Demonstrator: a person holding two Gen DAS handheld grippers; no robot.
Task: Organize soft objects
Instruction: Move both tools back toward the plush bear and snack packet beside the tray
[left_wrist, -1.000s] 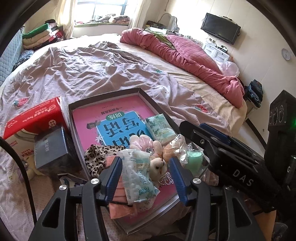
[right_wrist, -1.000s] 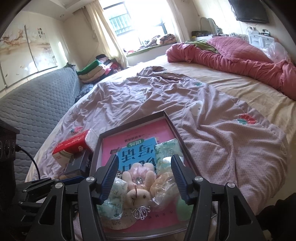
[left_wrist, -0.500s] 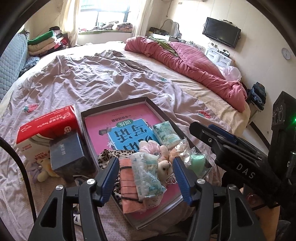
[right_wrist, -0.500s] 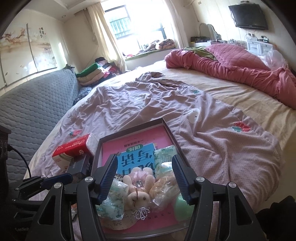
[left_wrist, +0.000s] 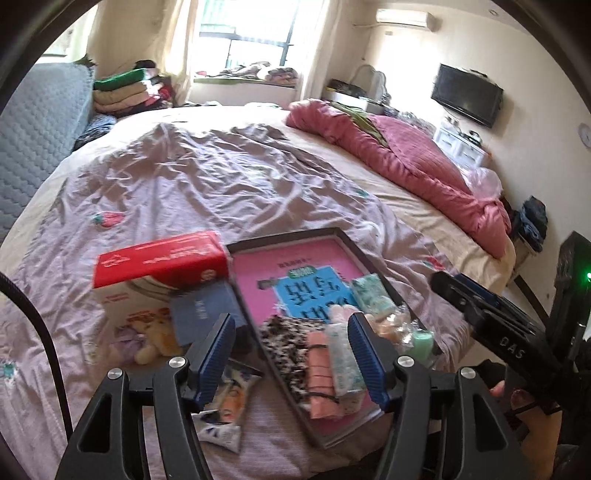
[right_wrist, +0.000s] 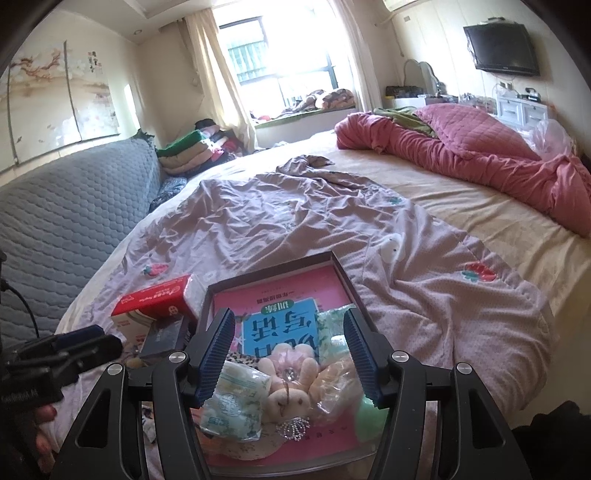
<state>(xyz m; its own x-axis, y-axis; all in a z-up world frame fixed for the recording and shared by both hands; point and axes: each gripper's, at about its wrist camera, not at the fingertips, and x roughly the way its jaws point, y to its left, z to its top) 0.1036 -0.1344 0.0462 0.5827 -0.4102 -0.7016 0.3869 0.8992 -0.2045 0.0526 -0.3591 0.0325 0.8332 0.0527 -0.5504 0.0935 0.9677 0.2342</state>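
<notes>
A dark-rimmed tray (left_wrist: 288, 236) with a pink book in it lies on the bed's lilac sheet. At its near end lie a leopard-print cloth (left_wrist: 284, 343), a folded pink cloth (left_wrist: 321, 373), a white tissue pack (left_wrist: 343, 358), a green tissue pack (left_wrist: 371, 299) and a plush bunny (right_wrist: 288, 391). My left gripper (left_wrist: 291, 343) hovers above and in front of this pile. Its jaws are opening and its pads touch nothing. My right gripper (right_wrist: 290, 343) hangs open over the bunny, with nothing gripped.
A red tissue box (left_wrist: 159, 258), a dark box (left_wrist: 207, 306), a small plush toy (left_wrist: 151, 343) and a sachet (left_wrist: 229, 402) lie left of the tray. A pink quilt (left_wrist: 424, 173) is heaped at the far right. A grey padded headboard (right_wrist: 66, 221) runs along the left.
My left gripper has risen and drawn back from the tray, its jaws wider. The white tissue pack and pink cloth stay in the tray. My right gripper has lifted slightly.
</notes>
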